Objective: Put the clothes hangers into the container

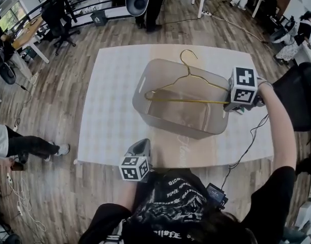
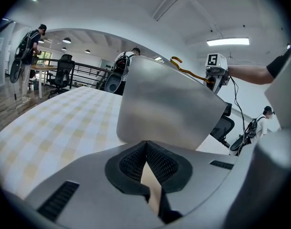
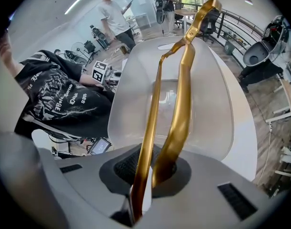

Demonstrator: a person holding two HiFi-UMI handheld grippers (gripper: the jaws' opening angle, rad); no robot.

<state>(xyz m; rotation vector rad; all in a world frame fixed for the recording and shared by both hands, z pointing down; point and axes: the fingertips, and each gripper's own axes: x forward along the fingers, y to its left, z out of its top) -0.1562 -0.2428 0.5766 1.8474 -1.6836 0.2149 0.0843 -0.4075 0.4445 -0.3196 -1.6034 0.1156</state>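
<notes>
A gold wire hanger (image 1: 188, 100) hangs over the open top of the translucent grey container (image 1: 145, 80) in the middle of the table, its hook (image 1: 188, 55) toward the far side. My right gripper (image 1: 231, 104) is at the container's right rim, pointing steeply down, shut on the hanger's right corner. The right gripper view shows the gold hanger (image 3: 183, 80) running from my right gripper (image 3: 147, 175) out over the container (image 3: 221, 104). My left gripper (image 1: 143, 142) rests low at the table's near edge, shut and empty. From my left gripper (image 2: 146, 149), the container (image 2: 164, 109) stands just ahead.
The table carries a pale checked cloth (image 1: 114, 100). A black cable (image 1: 247, 146) trails off the table's right front. Office chairs (image 1: 58, 14) and desks stand at the far left, and a person (image 3: 114, 18) stands beyond the table.
</notes>
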